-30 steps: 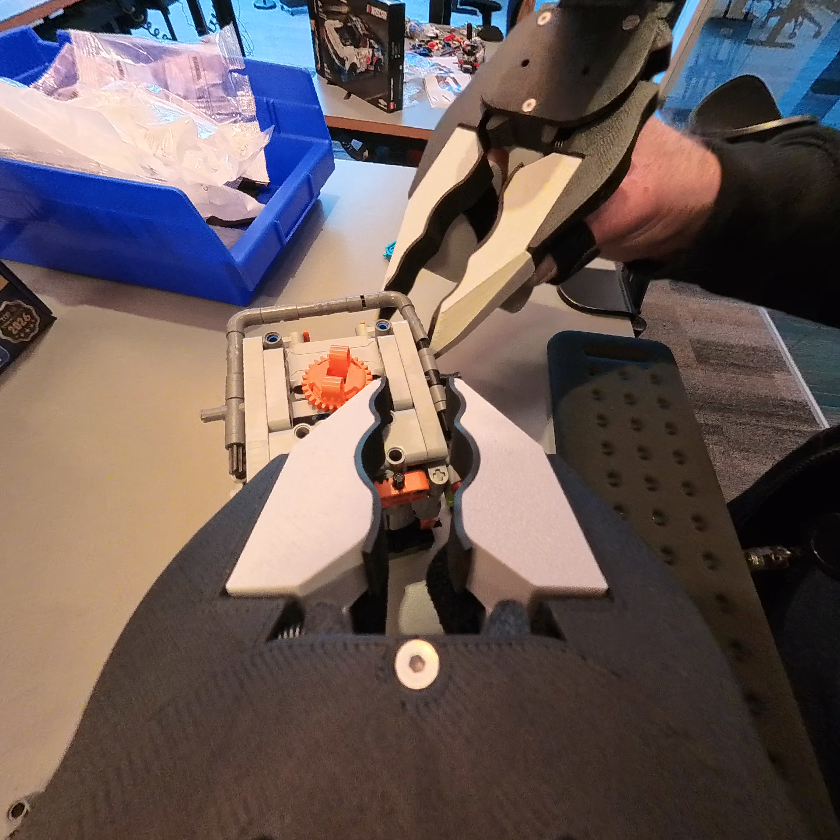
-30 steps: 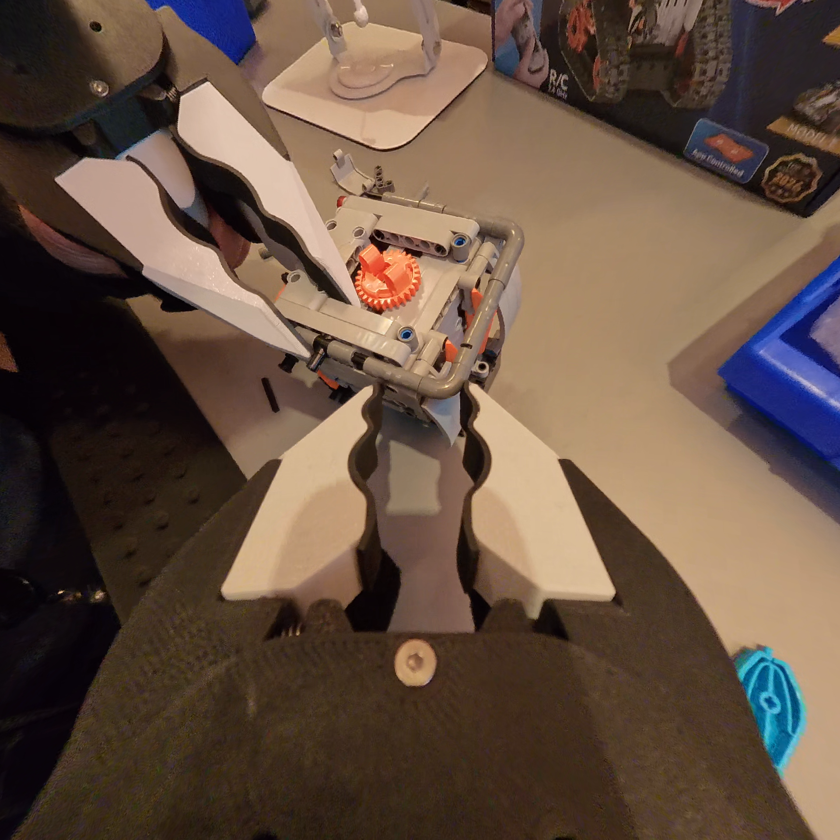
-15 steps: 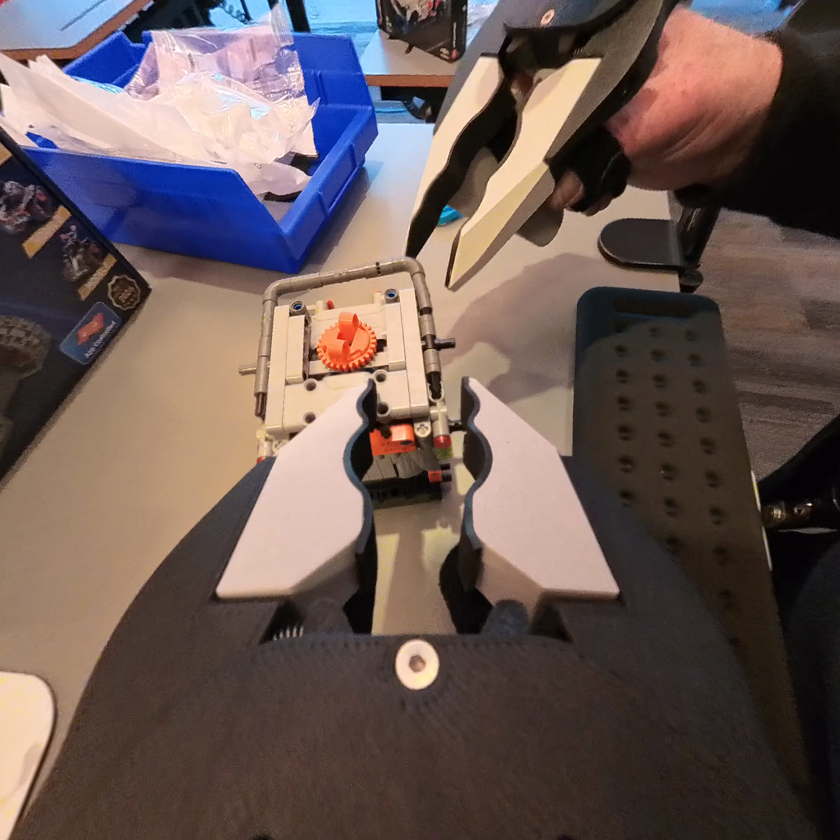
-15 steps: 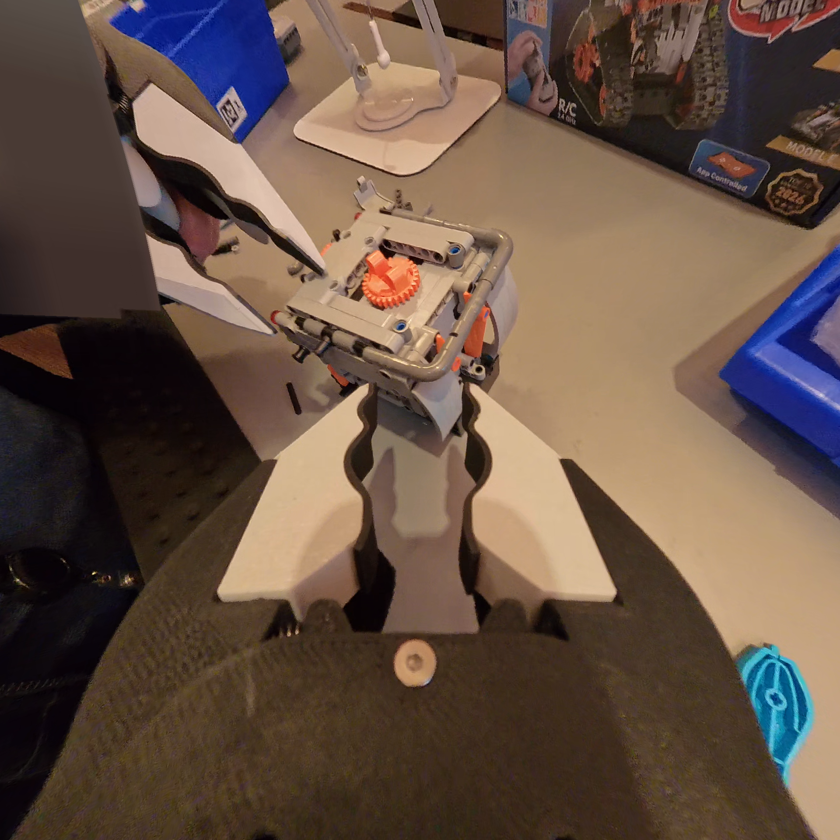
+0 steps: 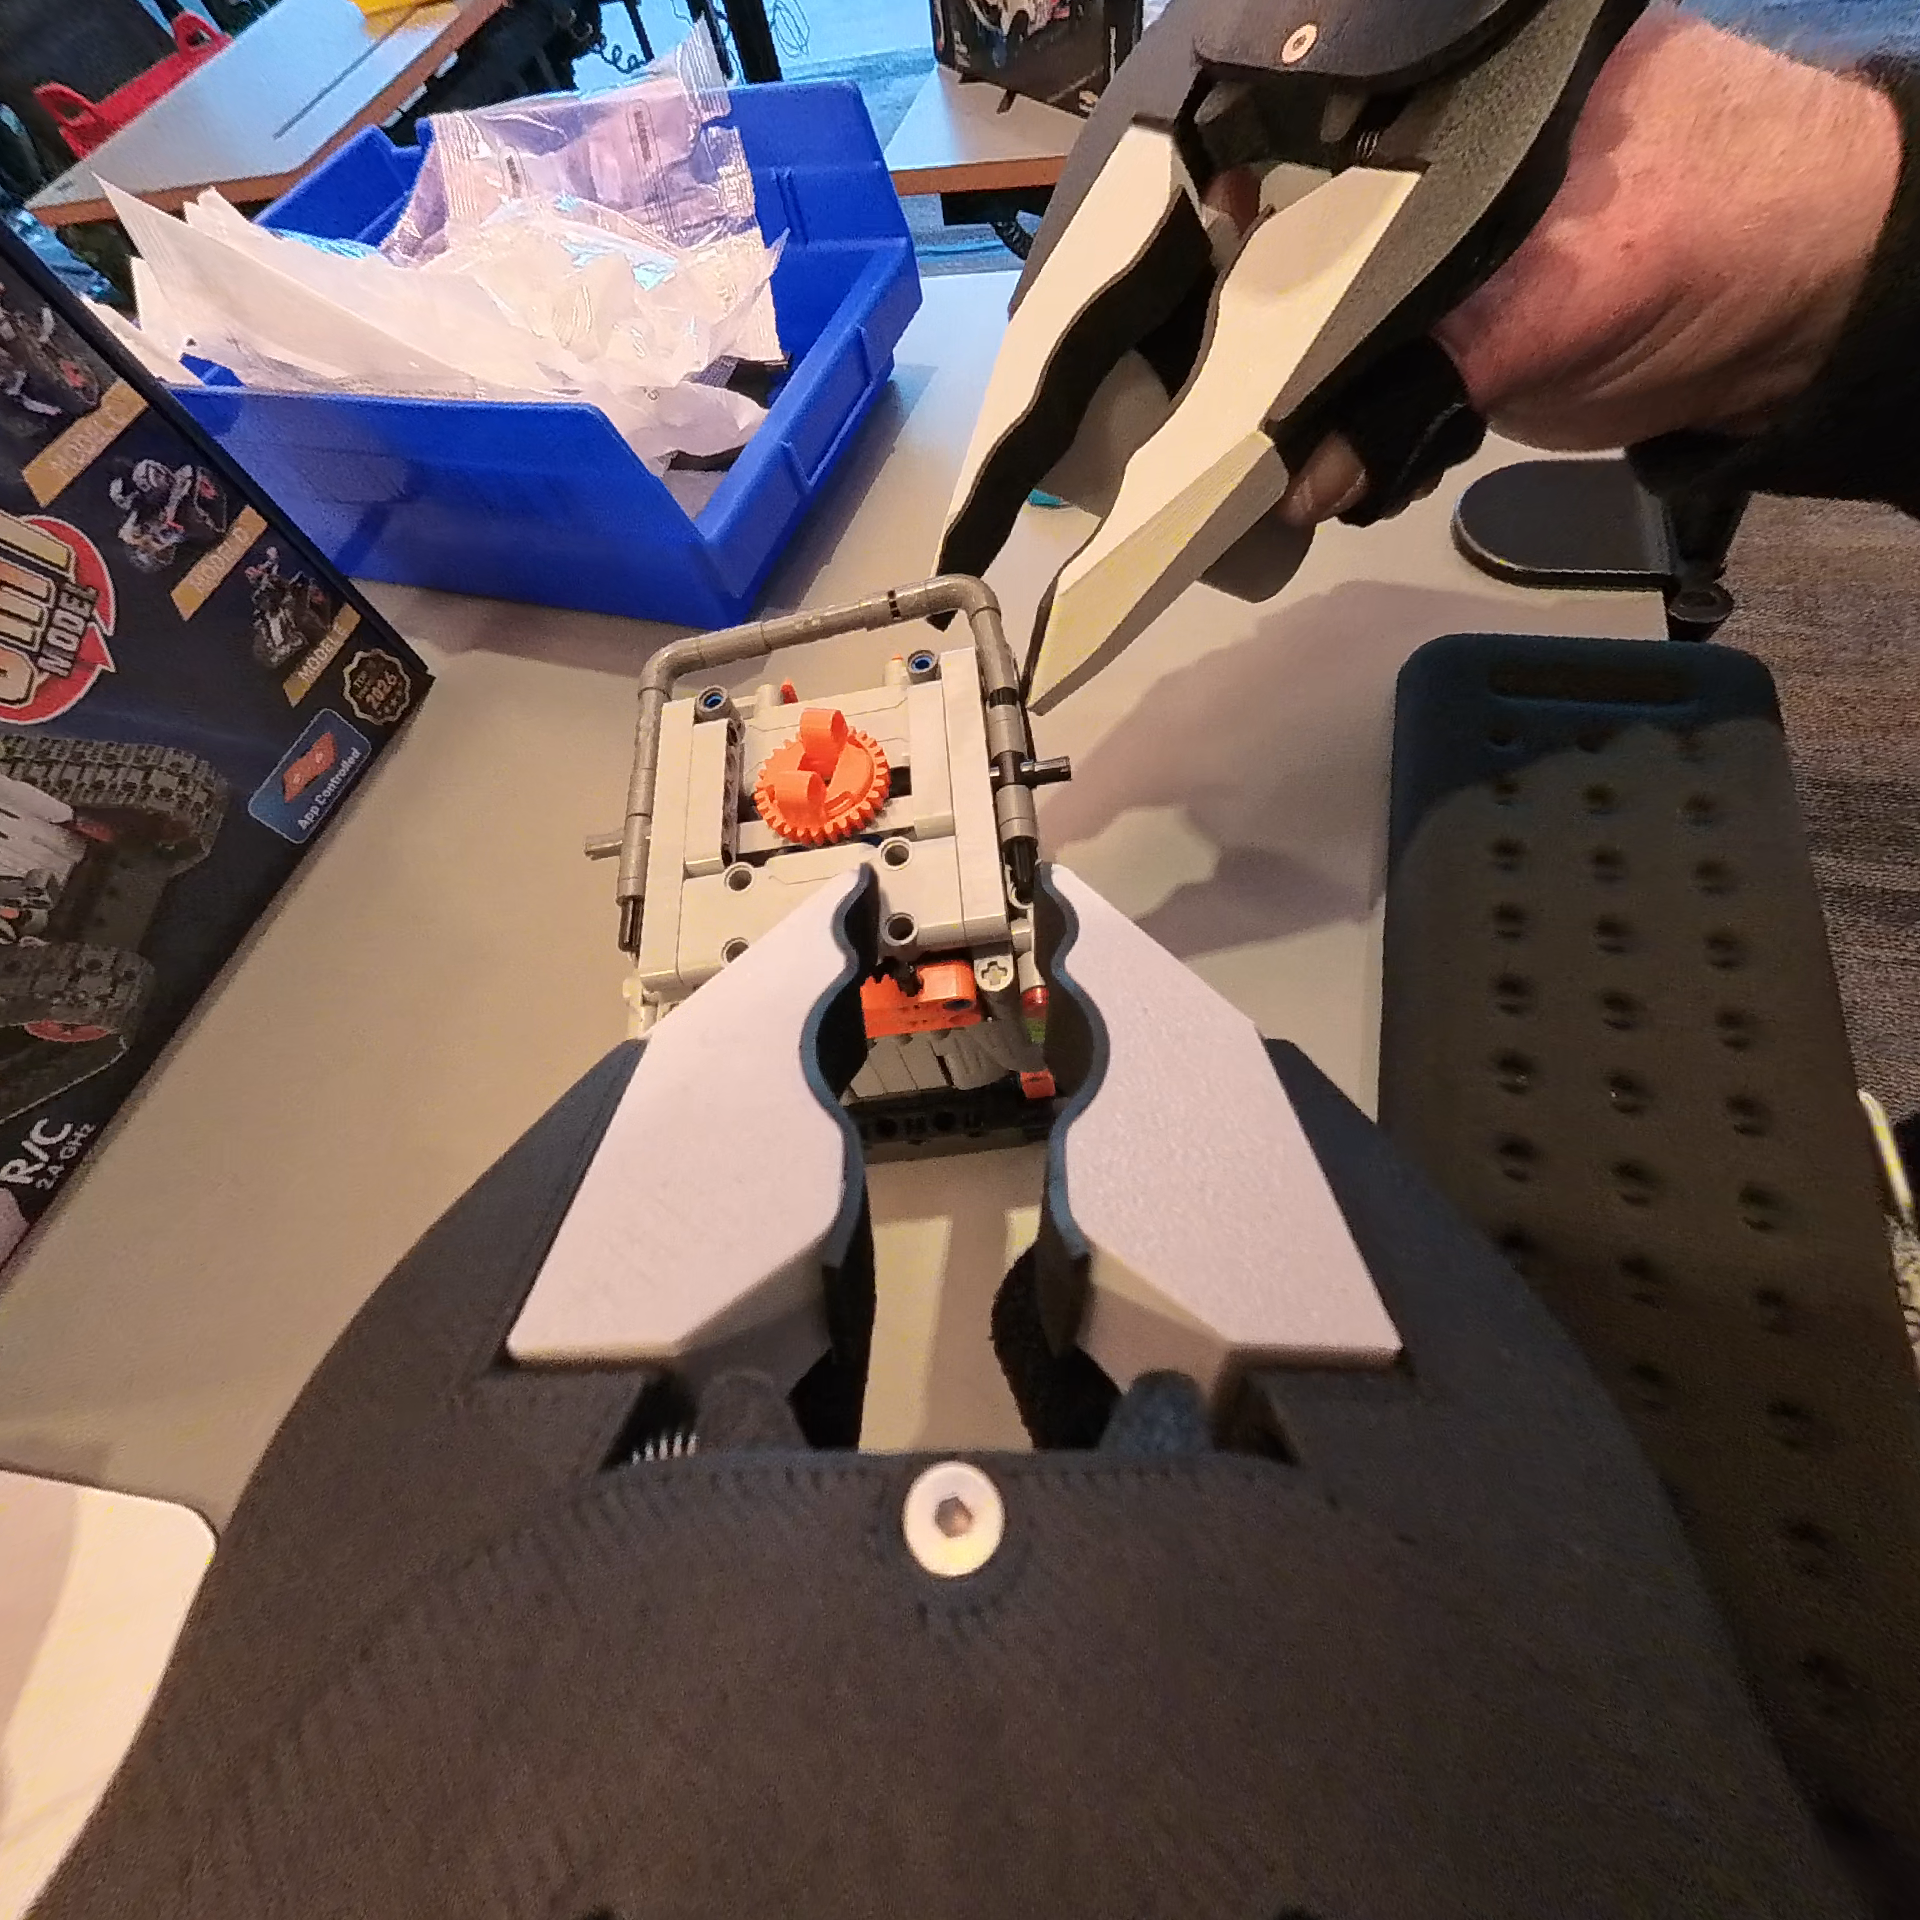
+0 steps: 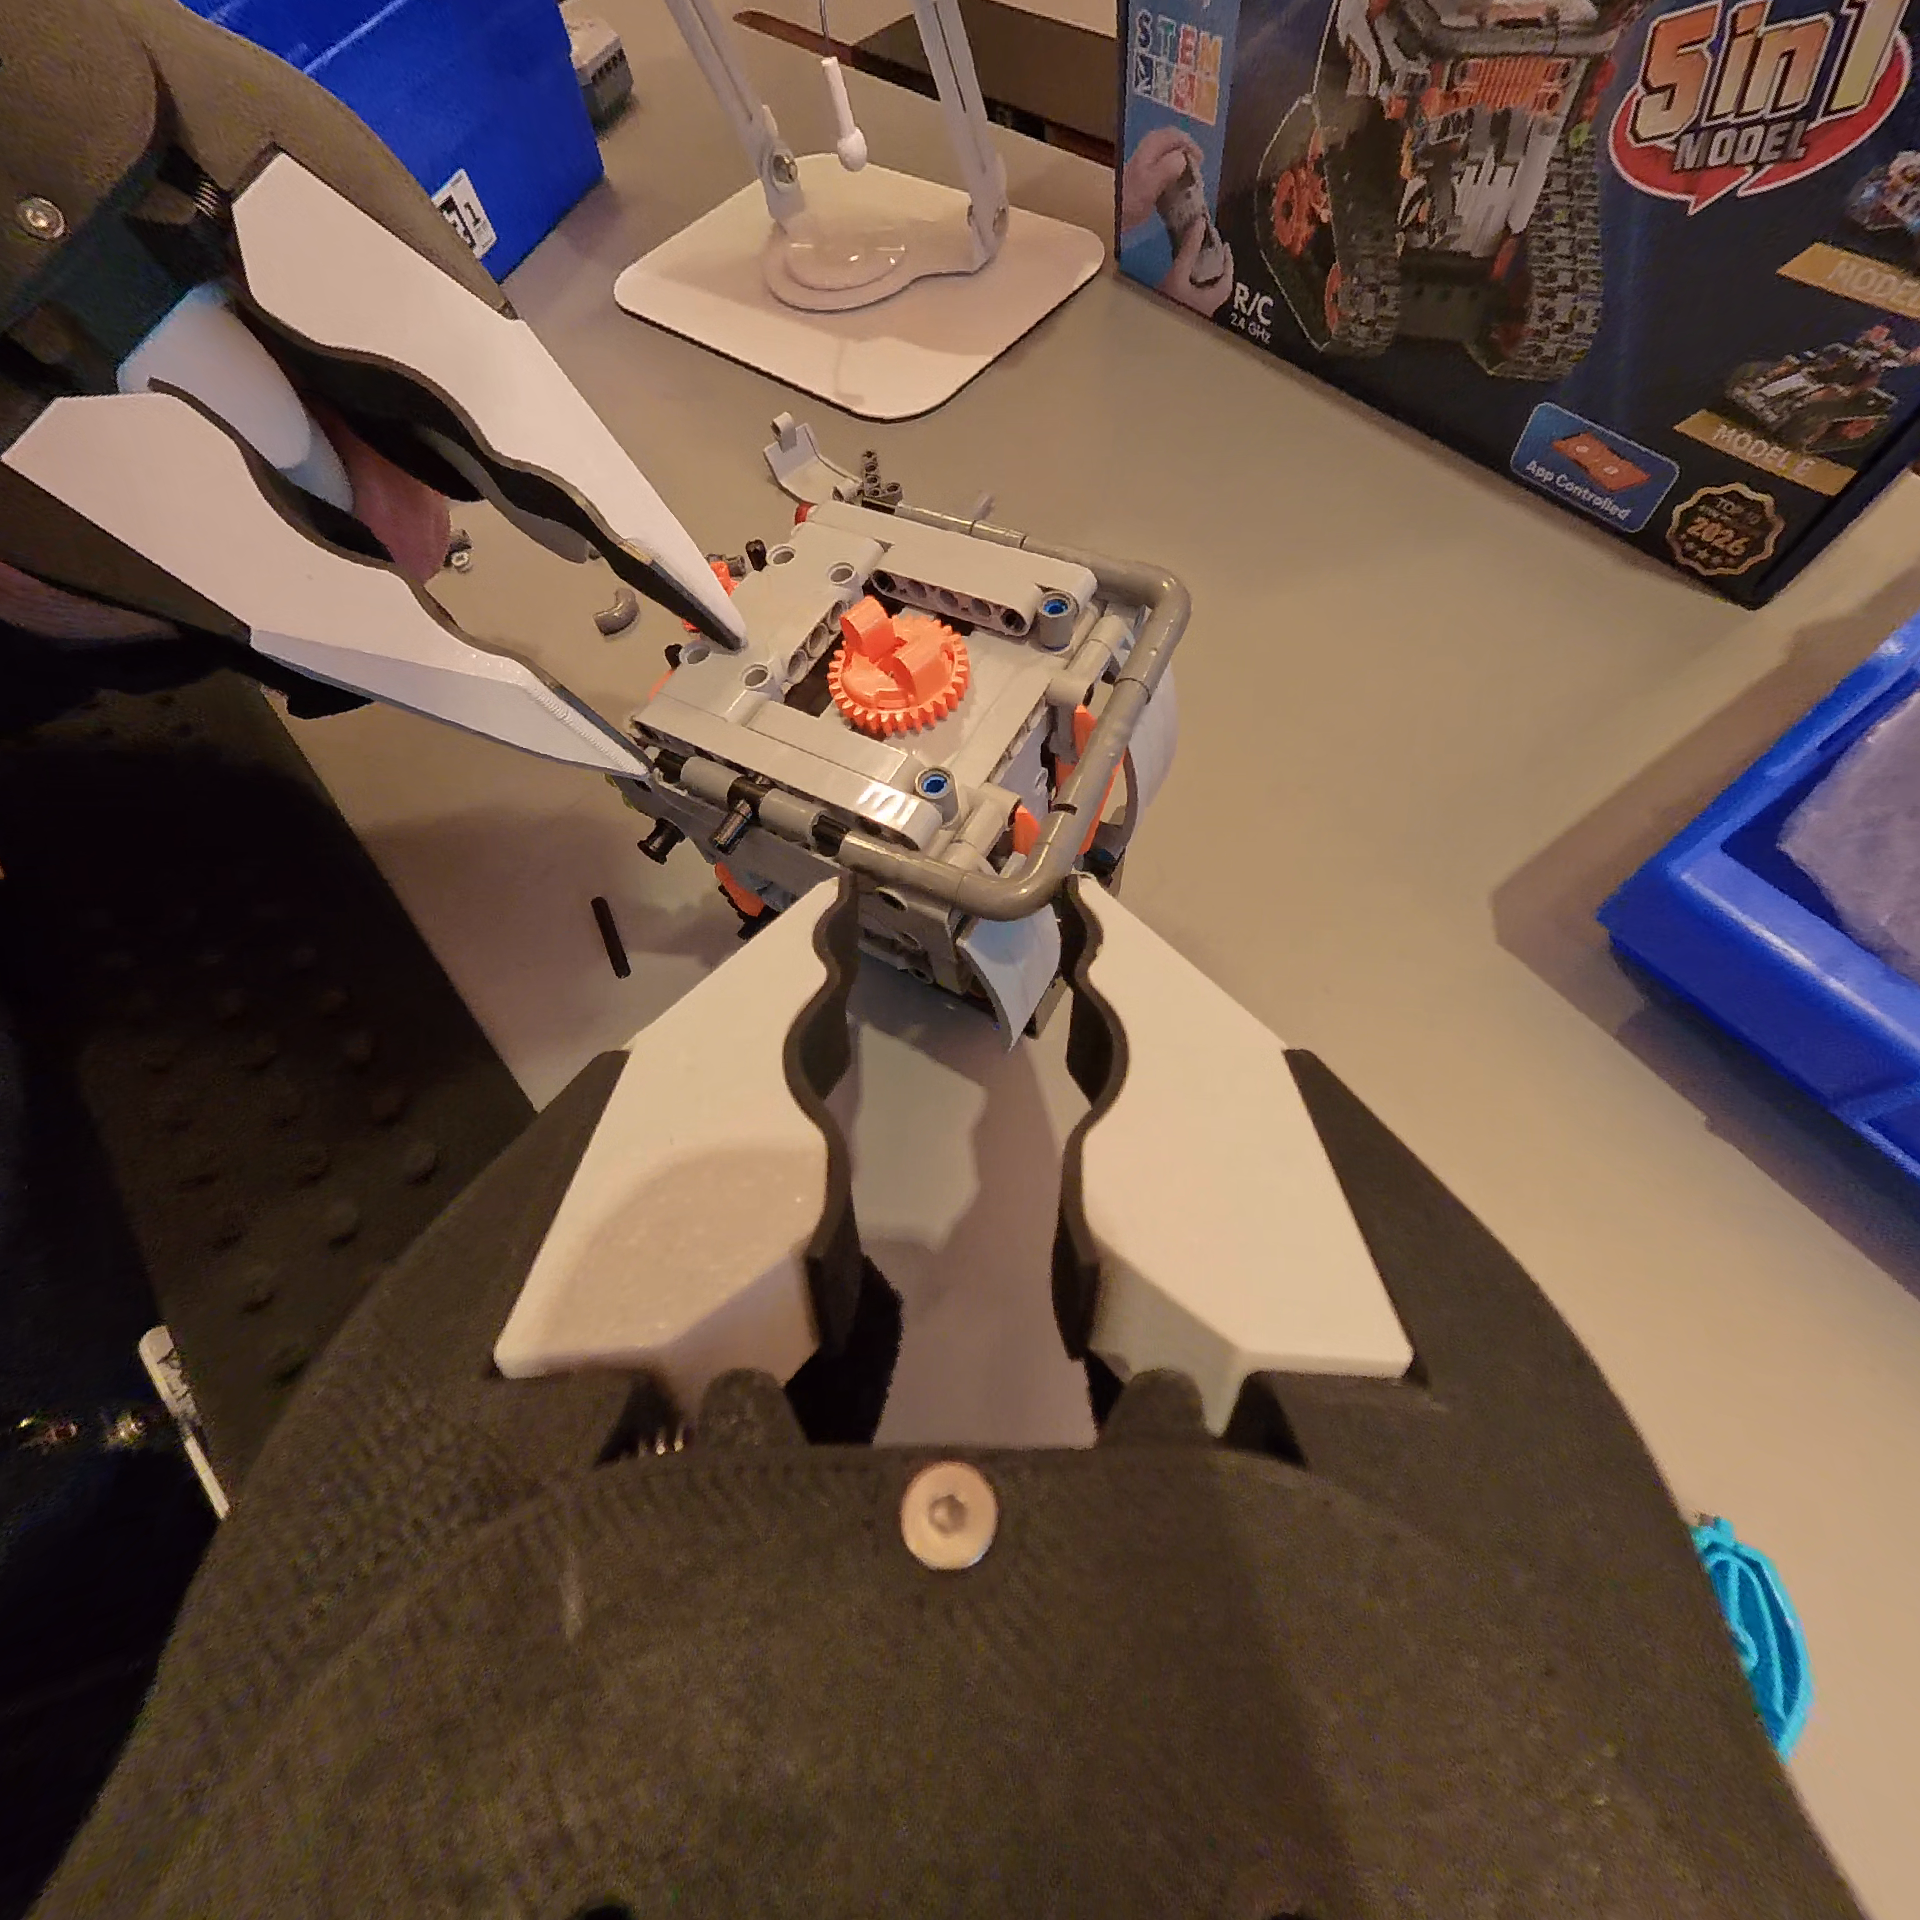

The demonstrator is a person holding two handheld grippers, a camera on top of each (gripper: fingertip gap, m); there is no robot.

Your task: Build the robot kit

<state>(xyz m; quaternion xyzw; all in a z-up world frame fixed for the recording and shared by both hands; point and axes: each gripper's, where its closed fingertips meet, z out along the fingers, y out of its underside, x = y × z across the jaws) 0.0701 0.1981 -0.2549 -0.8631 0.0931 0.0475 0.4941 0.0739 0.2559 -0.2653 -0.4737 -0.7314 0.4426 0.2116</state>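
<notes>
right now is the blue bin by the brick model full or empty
Partly filled. The left wrist view shows the blue bin holding crumpled clear plastic bags that rise above its rim; what lies beneath them is hidden.

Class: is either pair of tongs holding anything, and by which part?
Nothing is clearly held. The left tongs and right tongs are open, their tips at opposite ends of the grey brick model standing on the table.

Right claw [image 6: 951, 904] parted, seemingly touching grey brick model [image 6: 894, 727].

Black textured tool [image 5: 951, 904] bodies, grey wavy-edged fingers [image 5: 717, 1122], silver screw [image 5: 951, 1519], black sleeve [image 5: 1891, 343]
</notes>
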